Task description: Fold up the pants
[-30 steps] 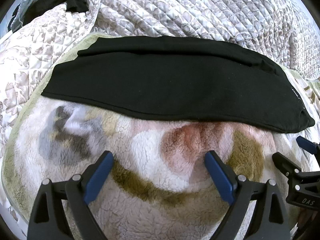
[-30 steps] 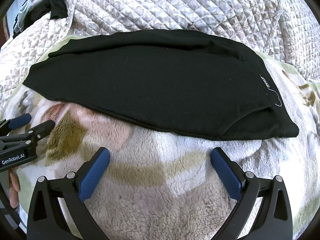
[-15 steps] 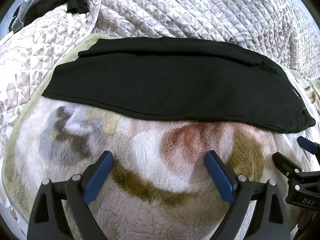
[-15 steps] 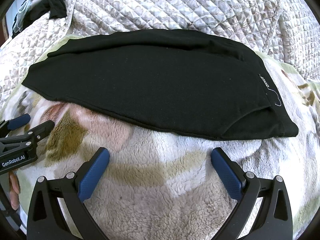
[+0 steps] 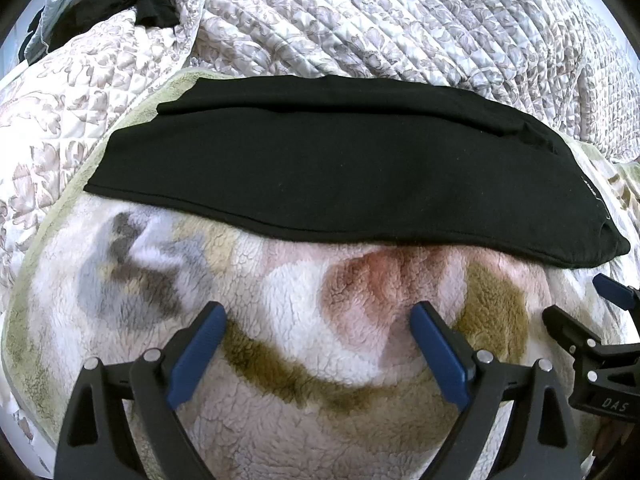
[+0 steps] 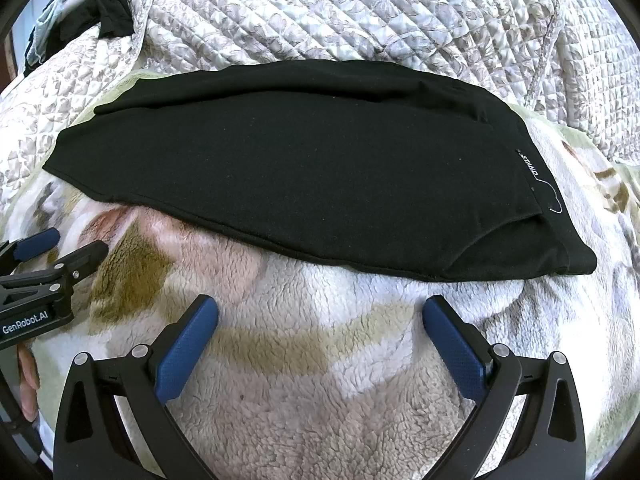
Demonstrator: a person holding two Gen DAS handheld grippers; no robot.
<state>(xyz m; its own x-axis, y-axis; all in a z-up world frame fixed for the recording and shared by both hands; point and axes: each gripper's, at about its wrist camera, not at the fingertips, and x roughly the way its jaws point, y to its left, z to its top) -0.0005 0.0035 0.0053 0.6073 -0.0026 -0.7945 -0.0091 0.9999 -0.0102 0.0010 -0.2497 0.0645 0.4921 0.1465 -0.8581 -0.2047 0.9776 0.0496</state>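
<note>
Both blue-padded black grippers, left [image 5: 316,334] and right [image 6: 320,326], are hovering spread wide apart, empty, near the folded black pants [image 5: 320,176] lying on the patterned fleece blanket [image 5: 304,344].

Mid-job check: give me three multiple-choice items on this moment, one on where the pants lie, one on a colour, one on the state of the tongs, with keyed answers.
1. The black pants lie on:
A. a bare wooden floor
B. the fleece blanket
C. a chair

2. The pads on the tongs' fingers are:
A. blue
B. red
C. yellow

3. The right tongs and left tongs are:
A. both shut on the pants
B. one open, one shut
C. both open, holding nothing

Answers: 1 B, the fleece shows all along the pants' near edge. 2 A, blue pads show in both wrist views. 3 C, each pair's fingers stand wide apart over bare fleece, short of the pants.
</note>
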